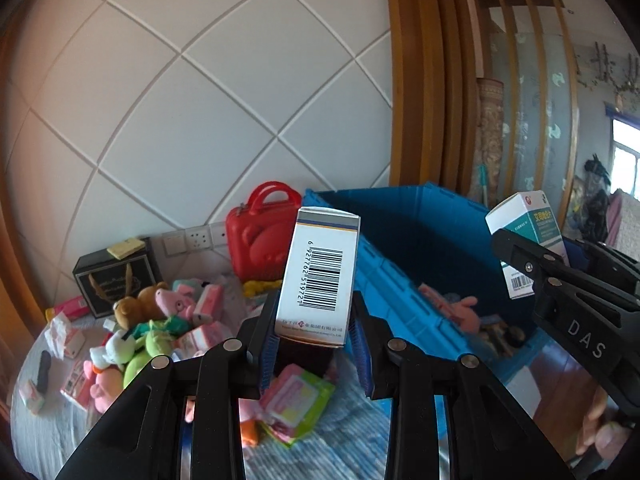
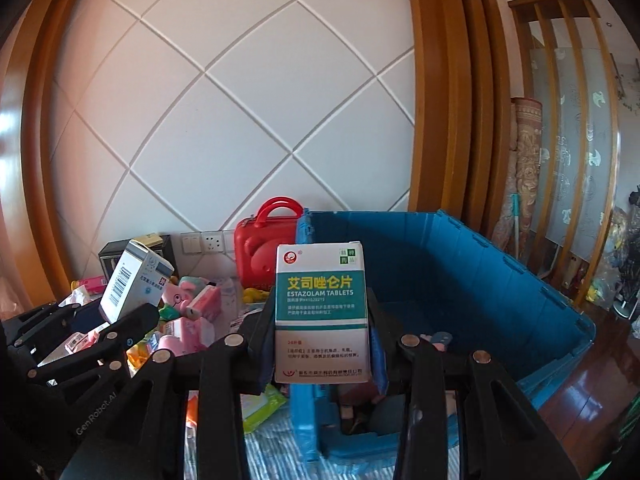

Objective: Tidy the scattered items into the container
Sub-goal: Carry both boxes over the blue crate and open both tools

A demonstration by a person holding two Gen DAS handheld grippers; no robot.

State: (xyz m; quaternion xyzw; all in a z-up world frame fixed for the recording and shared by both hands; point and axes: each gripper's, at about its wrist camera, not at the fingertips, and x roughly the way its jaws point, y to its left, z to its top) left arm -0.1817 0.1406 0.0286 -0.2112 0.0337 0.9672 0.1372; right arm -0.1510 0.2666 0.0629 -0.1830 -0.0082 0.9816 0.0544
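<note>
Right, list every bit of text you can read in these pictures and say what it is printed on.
"ESTAZOLAM TABLETS": teal and white box in the right gripper.
"6 927762 519721": barcode on the white box in the left gripper.
"DAS": right gripper's body, in the left wrist view.
"GenRobot.AI": left gripper's body, in the right wrist view.
The boxes' small print: too small to read.

Showing two black plastic grippers, left gripper (image 1: 316, 344) and right gripper (image 2: 322, 344), with long slotted arms. Shining round silver screws at the joints. Wearing blue ribbed pads inside the jaws. Carrying white letters "DAS" and "GenRobot.AI" on the sides.
</note>
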